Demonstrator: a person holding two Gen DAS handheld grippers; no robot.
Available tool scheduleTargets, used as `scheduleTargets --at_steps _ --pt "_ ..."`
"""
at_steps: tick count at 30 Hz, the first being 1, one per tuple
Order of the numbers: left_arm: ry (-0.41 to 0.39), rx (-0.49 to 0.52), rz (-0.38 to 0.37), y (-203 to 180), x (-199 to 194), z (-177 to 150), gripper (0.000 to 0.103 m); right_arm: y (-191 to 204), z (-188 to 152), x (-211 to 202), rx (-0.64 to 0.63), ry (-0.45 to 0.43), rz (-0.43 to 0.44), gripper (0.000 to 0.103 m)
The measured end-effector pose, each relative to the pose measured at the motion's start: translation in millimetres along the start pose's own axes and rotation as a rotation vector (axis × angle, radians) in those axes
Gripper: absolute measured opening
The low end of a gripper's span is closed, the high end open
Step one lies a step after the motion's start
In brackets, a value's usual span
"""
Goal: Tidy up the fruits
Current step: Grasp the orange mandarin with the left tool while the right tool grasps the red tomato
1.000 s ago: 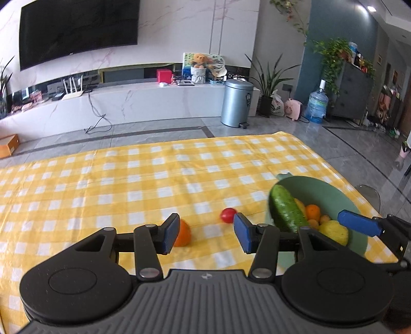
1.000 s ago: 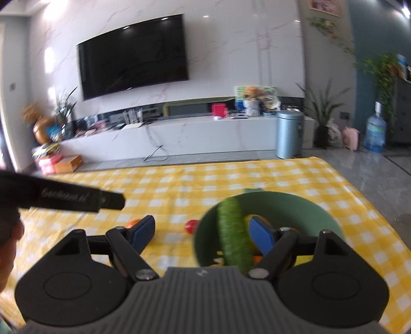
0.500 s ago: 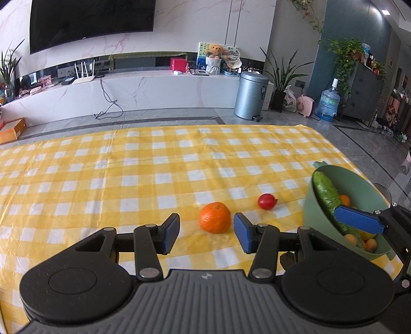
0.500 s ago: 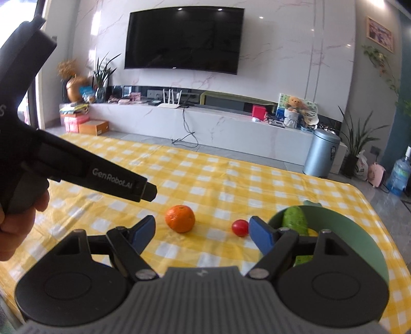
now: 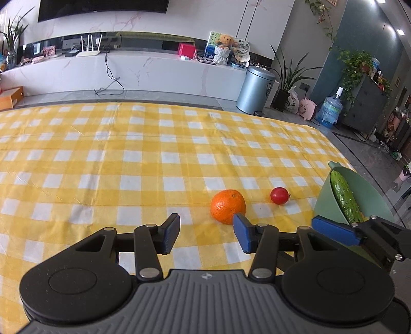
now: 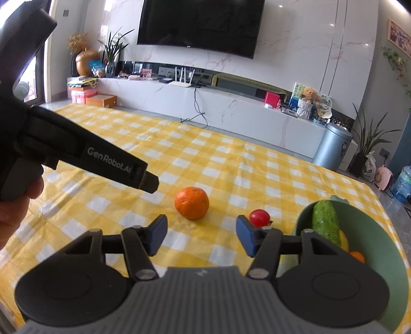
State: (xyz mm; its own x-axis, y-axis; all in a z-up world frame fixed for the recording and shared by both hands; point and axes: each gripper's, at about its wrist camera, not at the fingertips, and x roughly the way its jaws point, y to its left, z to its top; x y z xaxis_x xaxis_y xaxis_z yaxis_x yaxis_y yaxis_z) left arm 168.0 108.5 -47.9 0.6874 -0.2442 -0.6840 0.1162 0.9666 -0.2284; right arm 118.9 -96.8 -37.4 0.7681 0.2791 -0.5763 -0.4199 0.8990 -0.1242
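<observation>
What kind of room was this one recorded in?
Most likely a home living room: a wall-mounted television above a long marble media console, with potted plants and a table under a yellow checked tablecloth.

Home living room, wall television (image 6: 203, 24), marble media console (image 5: 143, 69), houseplants (image 5: 287, 74)

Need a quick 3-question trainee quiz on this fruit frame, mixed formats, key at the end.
1. True or false: the orange lies inside the green bowl.
2. Which long green item leans in the bowl? A banana, B cucumber, C leek
3. Fill in: the small red tomato sits on the ____ between orange and bowl.

Key: 1 false; 2 B; 3 tablecloth
</observation>
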Motion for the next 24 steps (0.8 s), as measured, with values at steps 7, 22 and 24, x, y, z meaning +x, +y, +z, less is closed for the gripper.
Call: scheduleTargets --at_steps 7,22,24 --pt "0.023 -0.06 -0.083 6.4 20.2 3.9 0.056 1.5 0.1 27.3 -0.046 0.044 -0.049 0.046" --pt "0.063 -0.01 -0.094 -10.2 72.5 8.6 0.059 -12.7 1.5 67.5 -0.091 0.098 -0.127 0.028" --pt "0.065 -0.019 -0.103 -11.4 76.0 10.2 0.06 -12.7 1.4 69.4 -0.104 0.1 -0.127 0.028"
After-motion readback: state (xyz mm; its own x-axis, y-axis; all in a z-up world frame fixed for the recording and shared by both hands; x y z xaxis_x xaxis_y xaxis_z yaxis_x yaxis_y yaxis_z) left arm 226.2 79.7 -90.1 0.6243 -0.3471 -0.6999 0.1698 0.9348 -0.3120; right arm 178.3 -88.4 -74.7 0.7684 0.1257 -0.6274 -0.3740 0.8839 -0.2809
